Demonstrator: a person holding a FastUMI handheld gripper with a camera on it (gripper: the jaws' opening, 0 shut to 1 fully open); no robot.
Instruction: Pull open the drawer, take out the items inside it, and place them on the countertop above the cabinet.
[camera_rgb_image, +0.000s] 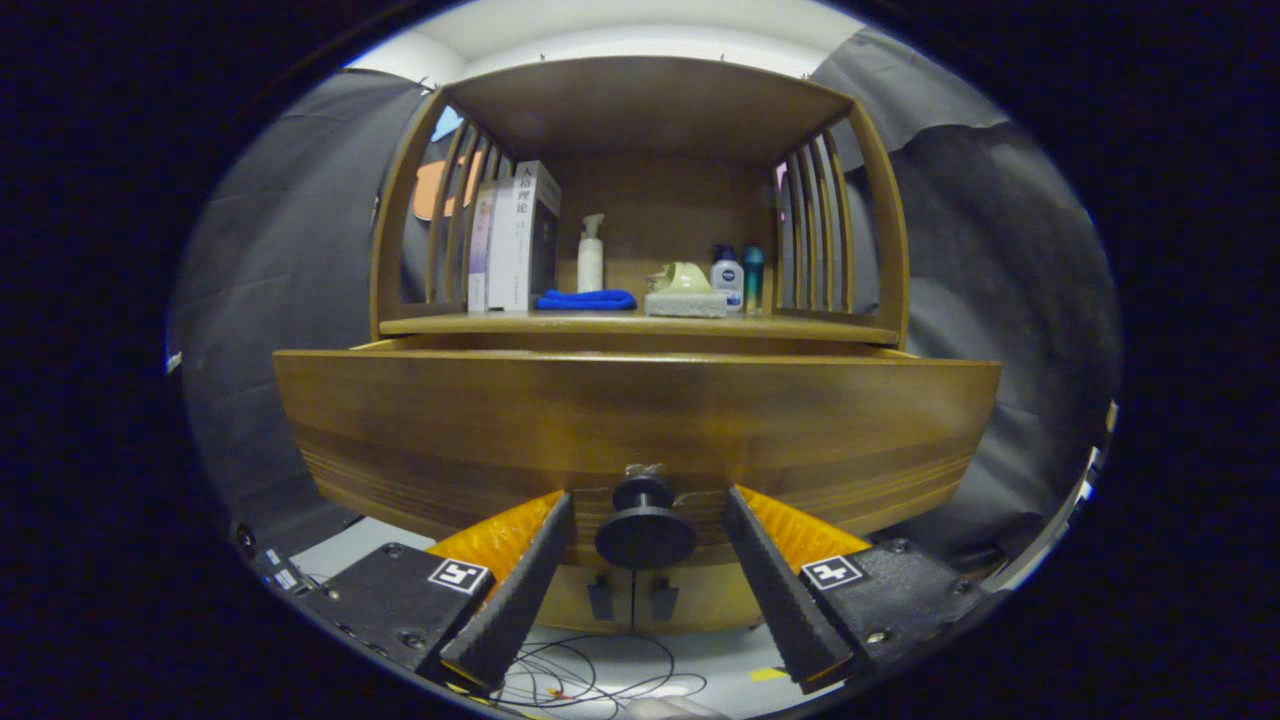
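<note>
**Two fingers flank the drawer knob**

Two fingers of my jaws stand wide apart, one on each side of the round dark knob, gripping nothing; I judge them set so to close on it. Behind the knob, the wooden drawer front bulges towards me, seemingly pulled a little out from the cabinet; its inside is hidden. Beyond, the worktop carries books, a blue cloth and bottles.

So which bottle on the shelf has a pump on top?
The tall white pump bottle, standing beside the books behind the blue cloth. The two small bottles across the shelf have plain caps. The gripper is open around the drawer knob.
</note>
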